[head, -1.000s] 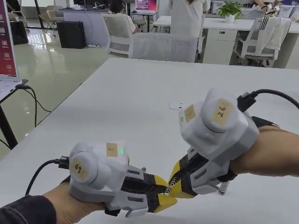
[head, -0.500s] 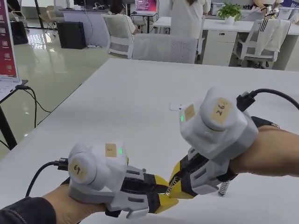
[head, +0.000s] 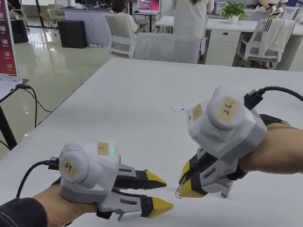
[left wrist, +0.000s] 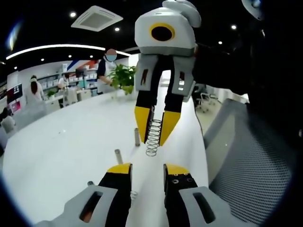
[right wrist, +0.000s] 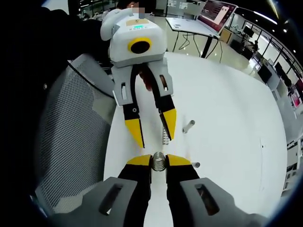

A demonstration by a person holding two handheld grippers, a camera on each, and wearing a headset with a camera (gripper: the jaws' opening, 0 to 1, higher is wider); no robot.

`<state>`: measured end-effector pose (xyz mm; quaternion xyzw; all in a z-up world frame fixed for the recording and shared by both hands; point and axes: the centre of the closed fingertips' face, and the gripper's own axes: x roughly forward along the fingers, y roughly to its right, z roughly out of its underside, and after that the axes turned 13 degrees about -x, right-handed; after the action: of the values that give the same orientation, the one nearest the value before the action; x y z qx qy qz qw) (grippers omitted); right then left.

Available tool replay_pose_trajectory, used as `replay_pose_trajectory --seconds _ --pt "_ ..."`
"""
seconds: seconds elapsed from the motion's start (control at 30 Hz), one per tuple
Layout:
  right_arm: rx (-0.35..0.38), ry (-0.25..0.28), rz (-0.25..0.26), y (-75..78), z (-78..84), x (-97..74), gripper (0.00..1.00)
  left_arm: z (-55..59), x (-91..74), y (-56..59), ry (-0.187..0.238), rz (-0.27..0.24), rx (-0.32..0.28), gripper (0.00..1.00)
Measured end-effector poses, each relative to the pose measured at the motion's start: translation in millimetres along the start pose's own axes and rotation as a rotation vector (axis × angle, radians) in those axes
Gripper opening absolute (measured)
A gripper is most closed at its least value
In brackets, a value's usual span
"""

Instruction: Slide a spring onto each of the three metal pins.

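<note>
Yellow tips that were pinched together over one spring a moment ago have come apart. The left gripper [head: 162, 193] has drawn back toward the table's left edge, and its jaws now stand wide with nothing between them. The right gripper [head: 188, 180] keeps the spring [head: 180, 186], its jaws narrow across the coils and the lower end hanging free just above the table [head: 142, 104]. To me that looks like a hand-over finished, so the spring is ready to go onto a pin. In the left gripper view a bare pin [left wrist: 137, 136] stands upright just beside the held spring, and a second pin [left wrist: 118, 156] stands nearer the left gripper, also bare, so the threading seems barely begun. A second spring [head: 227, 188] pokes out beside the right gripper's body. All this sits close to the table's near edge, with a mesh chair [left wrist: 246, 161] just past it. The room to move is toward the middle and far edge, where I see only a small white scrap [head: 179, 108].
</note>
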<state>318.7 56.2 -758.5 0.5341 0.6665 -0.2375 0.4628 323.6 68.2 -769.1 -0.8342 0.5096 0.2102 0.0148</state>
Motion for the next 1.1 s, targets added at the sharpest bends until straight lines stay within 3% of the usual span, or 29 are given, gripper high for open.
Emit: replay_pose_trajectory --seconds 0.33,1.1 --pt "0.0 -0.03 0.006 3.6 8.9 -2.0 0.08 9.4 -14.5 -5.6 0.011 -0.043 -0.047 0.28" --pt "0.003 -0.087 0.028 22.8 26.5 -12.7 0.08 12.2 -44.2 -19.5 0.09 -0.17 -0.128 0.44"
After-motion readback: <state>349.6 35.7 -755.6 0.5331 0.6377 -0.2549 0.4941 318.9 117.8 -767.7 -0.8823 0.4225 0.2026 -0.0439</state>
